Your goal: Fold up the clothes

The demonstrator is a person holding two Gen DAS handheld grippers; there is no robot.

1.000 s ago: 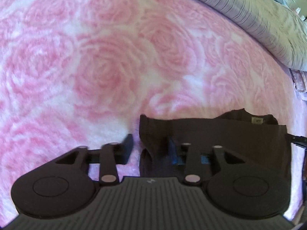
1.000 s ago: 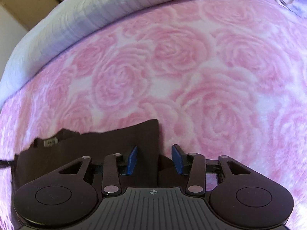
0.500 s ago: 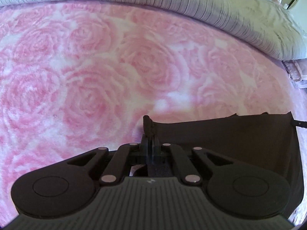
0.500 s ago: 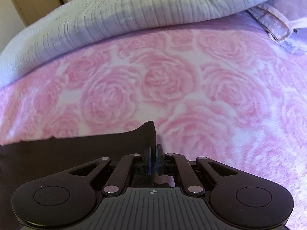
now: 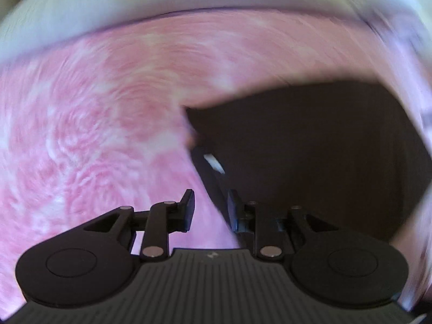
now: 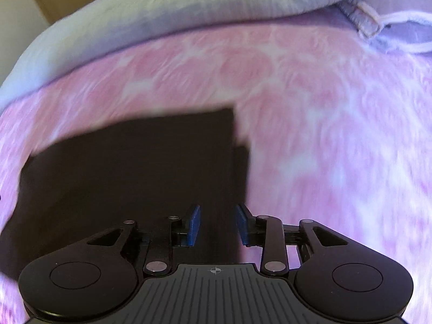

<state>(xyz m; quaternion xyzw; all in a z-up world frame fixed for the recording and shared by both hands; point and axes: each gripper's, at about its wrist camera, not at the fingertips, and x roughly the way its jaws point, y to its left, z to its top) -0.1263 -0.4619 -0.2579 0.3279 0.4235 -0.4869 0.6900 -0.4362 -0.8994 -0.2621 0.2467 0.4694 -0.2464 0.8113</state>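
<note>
1. I am holding the left gripper (image 5: 208,210) over the pink rose-patterned blanket (image 5: 89,140), and its jaws are standing apart, released, with nothing between them.
2. The dark garment (image 5: 310,148) is lying flat on the blanket ahead and to the right of this gripper; its left edge is running down toward the right finger, which is sitting over the cloth.
3. A small white label (image 5: 214,163) is showing near that left edge.
4. I am keeping the right gripper (image 6: 218,224) spread as well, its blue pads (image 6: 193,225) apart and gripping nothing.
5. In the right view the garment (image 6: 129,167) is appearing as a folded dark rectangle, with its right edge lying between the two fingers.
6. A pale striped quilt (image 6: 167,8) is lying along the far edge of the blanket (image 6: 324,113).
7. Both views are blurring, so I cannot tell finer creases.
</note>
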